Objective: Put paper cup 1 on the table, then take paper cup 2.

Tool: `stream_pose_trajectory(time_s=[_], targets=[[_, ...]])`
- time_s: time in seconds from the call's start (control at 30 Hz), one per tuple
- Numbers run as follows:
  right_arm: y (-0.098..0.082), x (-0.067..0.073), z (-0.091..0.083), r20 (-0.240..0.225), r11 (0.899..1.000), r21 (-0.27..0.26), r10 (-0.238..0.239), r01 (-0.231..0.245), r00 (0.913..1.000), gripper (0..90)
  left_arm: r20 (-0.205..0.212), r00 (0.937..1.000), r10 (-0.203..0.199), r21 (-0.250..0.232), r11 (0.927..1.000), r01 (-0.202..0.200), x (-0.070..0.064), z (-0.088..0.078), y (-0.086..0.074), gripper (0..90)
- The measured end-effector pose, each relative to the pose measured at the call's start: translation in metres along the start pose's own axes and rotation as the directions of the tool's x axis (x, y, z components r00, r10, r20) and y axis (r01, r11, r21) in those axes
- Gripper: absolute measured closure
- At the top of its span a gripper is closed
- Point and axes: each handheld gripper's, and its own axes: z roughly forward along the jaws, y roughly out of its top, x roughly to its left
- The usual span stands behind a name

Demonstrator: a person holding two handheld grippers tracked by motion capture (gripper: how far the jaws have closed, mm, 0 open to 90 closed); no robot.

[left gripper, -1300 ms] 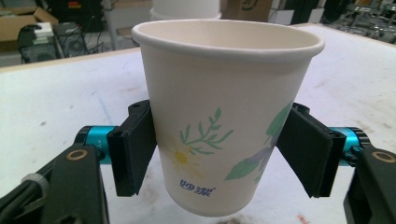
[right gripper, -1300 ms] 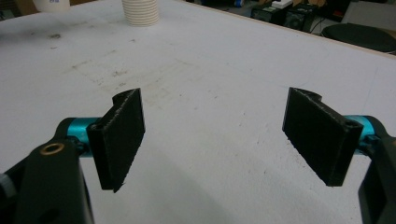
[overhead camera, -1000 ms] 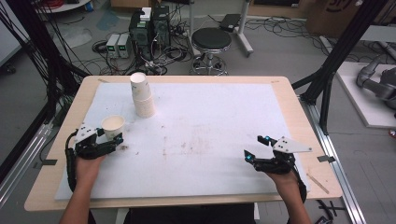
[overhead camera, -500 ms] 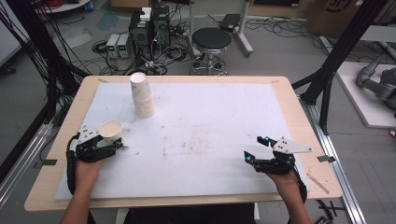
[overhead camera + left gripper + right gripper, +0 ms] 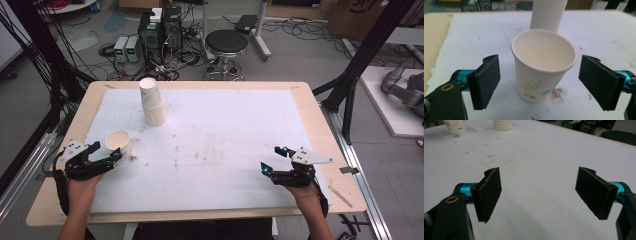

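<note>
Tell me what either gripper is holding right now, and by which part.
Nothing. The left gripper has just opened; the paper cup stands free between its jaws. The right gripper is open.

Around the table: floor clutter and frames

A white sheet [image 5: 225, 140] covers most of the wooden table [image 5: 320, 130], stained brown near its middle, with a small patch of brown crumbs [image 5: 557, 93] near the left edge. On the floor beyond the far edge stand a black stool [image 5: 226, 45] at the middle, two dark boxes [image 5: 161, 27] and two pale small boxes [image 5: 126, 48] to its left, all amid tangled cables [image 5: 185, 55]. Black frame bars [image 5: 367, 55] slant down at the far right, more black bars [image 5: 55, 75] at the left. A white platform [image 5: 395, 100] with a grey machine part [image 5: 402, 90] lies at the right edge
</note>
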Motion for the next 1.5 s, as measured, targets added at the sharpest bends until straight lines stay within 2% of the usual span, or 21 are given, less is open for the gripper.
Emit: stream_pose_trajectory(time_s=[0.03, 0.07, 0.17, 0.23, 0.3, 0.37, 0.47, 0.63, 0.7, 0.97, 1.1, 1.33, 1.5], targets=[[0.0, 0.0, 0.0, 0.0, 1.0, 0.0, 0.0, 0.0, 1.0, 21.6, 0.0, 1.0, 0.0, 0.0, 1.0, 0.0, 0.0, 0.0, 0.0, 17.5], [0.0, 0.0, 0.0, 0.0, 1.0, 0.001, 0.001, -0.001, 1.0, 21.6, 0.009, 1.0, -0.001, -0.02, 0.9998, 0.001, -0.001, -0.001, 0.002, 17.5], [0.0, -0.001, 0.0, 0.004, 1.0, 0.001, -0.005, 0.005, 1.0, 21.6, 0.085, 0.9962, -0.019, -0.106, 0.9939, 0.028, -0.01, -0.002, 0.007, 16.2], [0.001, 0.0, 0.0, 0.019, 1.0, 0.008, -0.002, 0.002, 0.9998, 21.6, 0.148, 0.9889, -0.009, -0.156, 0.9872, 0.033, -0.016, -0.001, 0.009, 16.1], [0.001, 0.0, 0.001, 0.038, 1.0, 0.022, -0.014, 0.014, 0.9992, 21.6, 0.194, 0.9809, 0.011, -0.187, 0.982, 0.026, -0.024, 0.001, 0.011, 16.0], [0.002, 0.001, 0.002, 0.047, 0.999, 0.027, -0.024, 0.022, 0.9986, 21.5, 0.223, 0.9743, 0.032, -0.208, 0.978, 0.016, -0.029, 0.003, 0.011, 16.1], [0.004, 0.002, 0.005, 0.055, 0.999, 0.031, -0.017, 0.015, 0.9984, 21.6, 0.254, 0.9655, 0.059, -0.213, 0.9771, -0.004, -0.034, 0.006, 0.011, 16.1], [0.005, 0.001, 0.004, 0.065, 1.0, 0.021, -0.005, 0.003, 0.9978, 21.6, 0.268, 0.9606, 0.074, -0.208, 0.9779, -0.017, -0.041, 0.013, 0.011, 16.2], [0.004, -0.001, 0.003, 0.071, 1.0, 0.019, -0.001, -0.001, 0.9975, 21.5, 0.265, 0.9605, 0.085, -0.201, 0.9791, -0.031, -0.042, 0.015, 0.011, 16.3], [0.001, -0.008, -0.007, 0.086, 0.999, -0.004, 0.037, -0.036, 0.9956, 21.6, 0.255, 0.9635, 0.08, -0.192, 0.981, -0.031, -0.043, 0.019, 0.012, 16.3], [-0.002, -0.01, -0.007, 0.088, 0.999, 0.001, 0.039, -0.039, 0.9954, 21.6, 0.247, 0.9656, 0.082, -0.192, 0.9807, -0.034, -0.044, 0.02, 0.015, 16.4], [-0.003, -0.008, -0.009, 0.088, 1.0, 0.009, 0.026, -0.027, 0.9958, 21.6, 0.253, 0.9642, 0.079, -0.198, 0.9798, -0.029, -0.042, 0.026, 0.024, 16.4], [-0.003, -0.005, -0.012, 0.088, 1.0, 0.007, 0.028, -0.029, 0.9957, 21.6, 0.263, 0.9603, 0.094, -0.198, 0.9792, -0.041, -0.044, 0.031, 0.032, 16.5]])
